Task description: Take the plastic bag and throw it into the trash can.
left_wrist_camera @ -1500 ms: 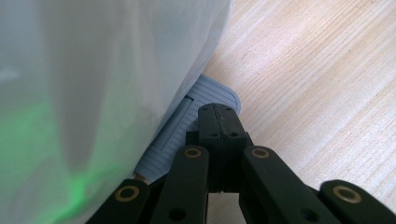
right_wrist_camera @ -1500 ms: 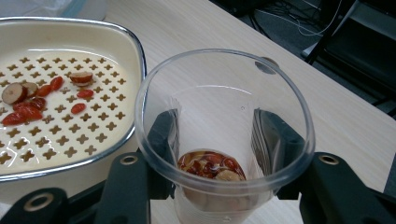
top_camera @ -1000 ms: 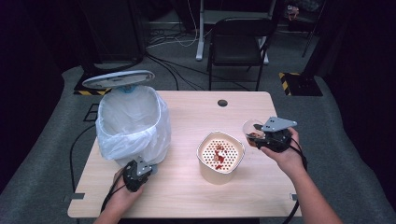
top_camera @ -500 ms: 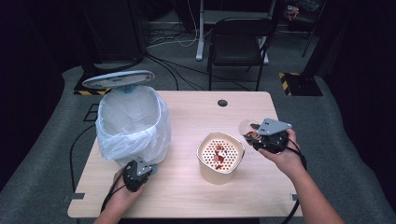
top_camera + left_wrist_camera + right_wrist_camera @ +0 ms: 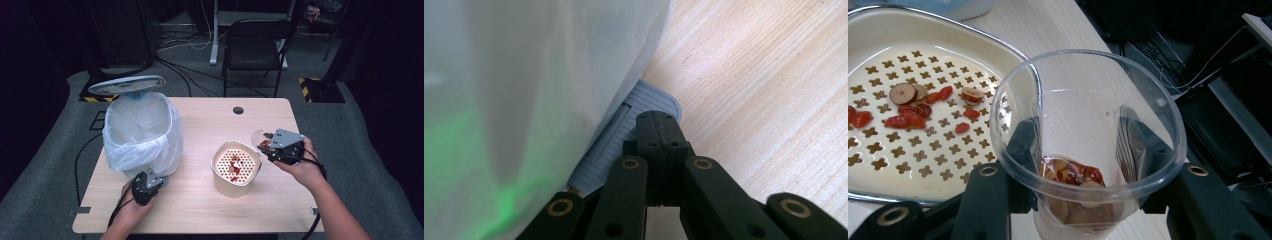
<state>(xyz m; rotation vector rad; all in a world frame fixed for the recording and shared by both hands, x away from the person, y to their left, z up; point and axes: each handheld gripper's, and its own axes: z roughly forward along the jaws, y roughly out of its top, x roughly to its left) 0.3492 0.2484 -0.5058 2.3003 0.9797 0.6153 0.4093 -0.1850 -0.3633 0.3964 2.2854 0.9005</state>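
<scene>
My right gripper (image 5: 268,144) is shut on a clear plastic cup (image 5: 259,136), held just right of a cream strainer bowl (image 5: 218,176). In the right gripper view the jaws clamp the cup (image 5: 1088,95) on both sides. Red fruit pieces and pale slices (image 5: 1071,174) lie in its bottom. More red pieces and slices (image 5: 923,107) are scattered on the strainer's perforated insert (image 5: 908,155). My left gripper (image 5: 146,187) is shut, and its joined tips (image 5: 657,123) rest on the grey foot pedal (image 5: 624,140) of a bin lined with a white bag (image 5: 142,131). The bin's lid (image 5: 127,85) stands raised.
The white bag (image 5: 524,85) bulges close along the left gripper's side. A round cable hole (image 5: 238,110) sits near the table's far edge. A black chair (image 5: 255,47) and floor cables lie beyond the table.
My right gripper has drifted a little to the left with the cup, closer to the strainer bowl. The left gripper and the raised lid have kept still.
</scene>
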